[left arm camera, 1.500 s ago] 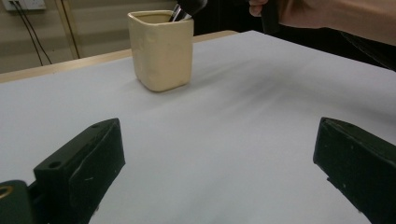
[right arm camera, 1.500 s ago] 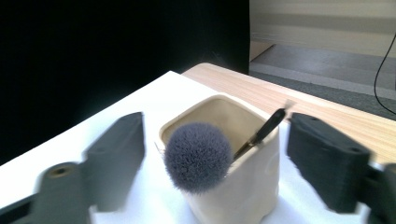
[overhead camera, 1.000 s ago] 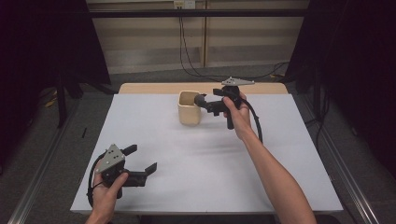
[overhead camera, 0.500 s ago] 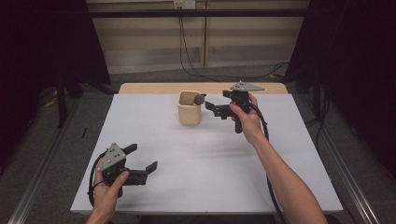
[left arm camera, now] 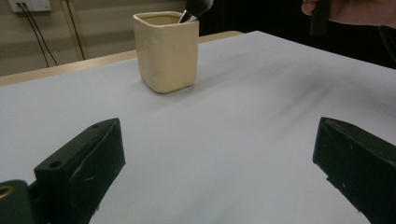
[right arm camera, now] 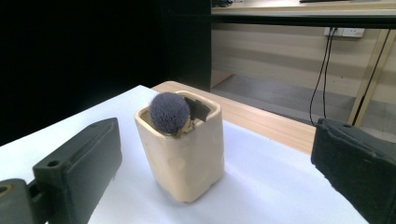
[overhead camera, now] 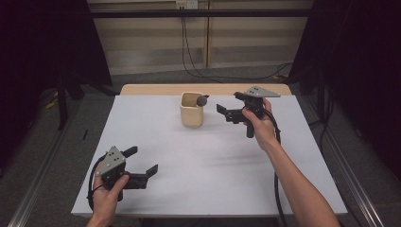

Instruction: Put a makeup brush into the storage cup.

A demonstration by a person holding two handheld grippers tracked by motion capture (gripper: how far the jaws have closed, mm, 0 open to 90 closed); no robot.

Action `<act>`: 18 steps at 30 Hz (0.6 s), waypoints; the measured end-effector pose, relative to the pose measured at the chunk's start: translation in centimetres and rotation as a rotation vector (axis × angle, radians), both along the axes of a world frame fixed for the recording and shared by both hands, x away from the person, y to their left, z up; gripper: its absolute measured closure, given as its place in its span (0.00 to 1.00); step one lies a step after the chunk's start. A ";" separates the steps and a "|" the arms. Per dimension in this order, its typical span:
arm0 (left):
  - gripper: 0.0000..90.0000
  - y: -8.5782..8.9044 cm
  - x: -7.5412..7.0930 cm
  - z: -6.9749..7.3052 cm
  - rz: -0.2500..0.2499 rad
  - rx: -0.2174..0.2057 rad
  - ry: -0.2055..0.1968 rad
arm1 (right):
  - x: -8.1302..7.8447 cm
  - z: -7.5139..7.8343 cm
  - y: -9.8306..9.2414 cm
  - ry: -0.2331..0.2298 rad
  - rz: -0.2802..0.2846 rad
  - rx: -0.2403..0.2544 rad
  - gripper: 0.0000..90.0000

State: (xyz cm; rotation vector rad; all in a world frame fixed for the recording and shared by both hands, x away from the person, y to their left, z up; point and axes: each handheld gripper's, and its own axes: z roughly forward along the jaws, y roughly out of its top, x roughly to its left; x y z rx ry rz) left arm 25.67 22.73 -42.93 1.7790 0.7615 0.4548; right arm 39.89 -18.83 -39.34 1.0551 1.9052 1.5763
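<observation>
The cream cup [overhead camera: 192, 113] with its dark brush [overhead camera: 202, 100] stands far on the white surface [overhead camera: 213, 161], just beside the right hand-held gripper [overhead camera: 229, 109], jaws wide and empty, while the left hand-held gripper [overhead camera: 142, 162] gapes empty near the front edge.

My high view looks forward and down from above the near edge of the white table [overhead camera: 213, 161], taking in the whole top and the floor beyond. My left gripper view sits low over the near part of the table, facing across it to the cream cup [left arm camera: 166, 49] farther off. My right gripper view is close beside that cup [right arm camera: 184, 144], looking toward the table's far wooden edge. All three share the cup [overhead camera: 191, 111].
</observation>
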 end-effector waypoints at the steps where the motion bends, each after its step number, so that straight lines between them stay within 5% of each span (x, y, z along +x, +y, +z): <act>1: 0.02 0.0 0.0 0.0 -0.001 0.001 -0.002 | -0.1 0.0 -0.1 0.002 0.001 0.002 0.02; 18: 0.02 0.1 -0.1 0.0 0.020 -0.009 -0.005 | -3.0 -0.6 -2.2 -0.005 -0.020 -0.007 0.02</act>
